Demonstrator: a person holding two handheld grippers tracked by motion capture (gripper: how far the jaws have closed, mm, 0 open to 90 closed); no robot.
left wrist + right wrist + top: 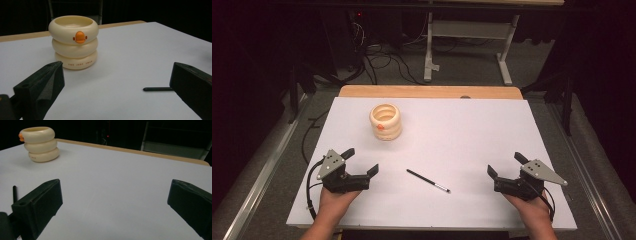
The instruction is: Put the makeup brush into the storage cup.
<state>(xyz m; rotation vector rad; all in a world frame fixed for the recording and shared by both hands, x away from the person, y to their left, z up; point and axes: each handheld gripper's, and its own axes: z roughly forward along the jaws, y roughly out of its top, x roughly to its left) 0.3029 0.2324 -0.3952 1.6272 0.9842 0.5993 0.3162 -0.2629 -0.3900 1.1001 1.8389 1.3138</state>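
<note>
High view looks into the cream ringed holder [385, 121] standing toward the far left of the white tabletop [472, 135]; its hollow looks empty; a thin black pen [428, 180] with a pale tip lies flat between the left tongs [360, 161] and right tongs [504, 165], touching neither; both tongs are spread wide, grasping nothing; left gripper view adds the holder's orange beak [80, 37] and small lettering.

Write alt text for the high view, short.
Two hand-held grippers, left gripper and right gripper, rest open at the near edge of a white table, a black pen lying between them. A cream ringed duck-face cup stands farther back, left of centre.
</note>
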